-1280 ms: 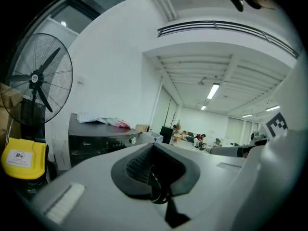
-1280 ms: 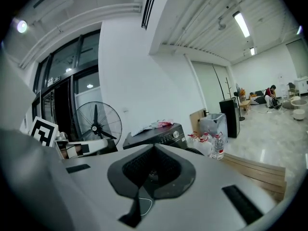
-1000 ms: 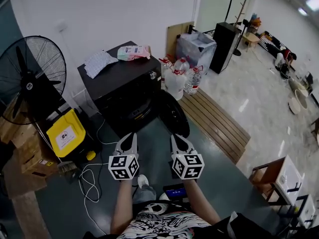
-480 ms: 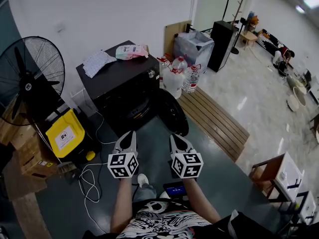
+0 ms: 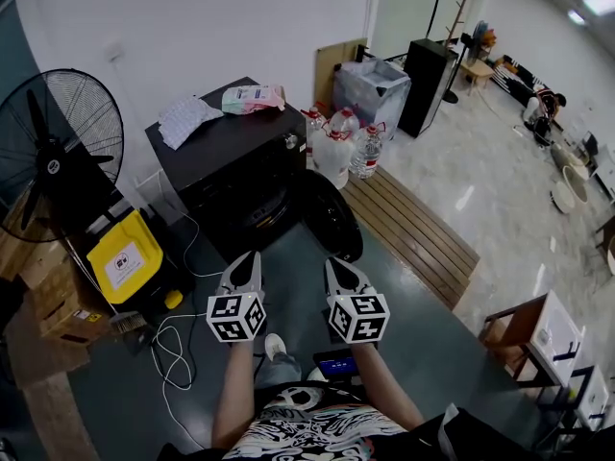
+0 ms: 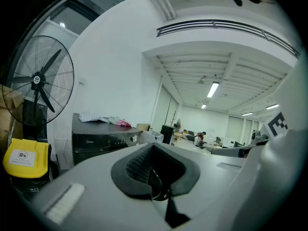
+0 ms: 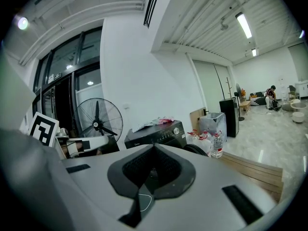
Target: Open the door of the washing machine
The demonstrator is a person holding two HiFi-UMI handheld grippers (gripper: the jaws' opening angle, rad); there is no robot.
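Observation:
A black front-loading washing machine [image 5: 231,157] stands against the white wall, ahead of both grippers. Its round dark door [image 5: 332,214] hangs swung out to the right of the drum opening [image 5: 258,214]. My left gripper [image 5: 248,255] and right gripper [image 5: 333,260] are side by side over the dark floor, short of the machine and touching nothing. Both are shut and empty. In the left gripper view the closed left gripper [image 6: 153,146] points at the machine's control panel [image 6: 103,139]. In the right gripper view the right gripper [image 7: 154,146] faces the machine [image 7: 156,134] and the door's edge [image 7: 195,149].
A cloth [image 5: 187,118] and a pink packet [image 5: 255,99] lie on the machine's top. A large floor fan [image 5: 58,147] and a yellow appliance [image 5: 125,257] stand at the left, with cables [image 5: 173,349] on the floor. Water bottles [image 5: 346,147] and a wooden pallet [image 5: 413,229] are at the right.

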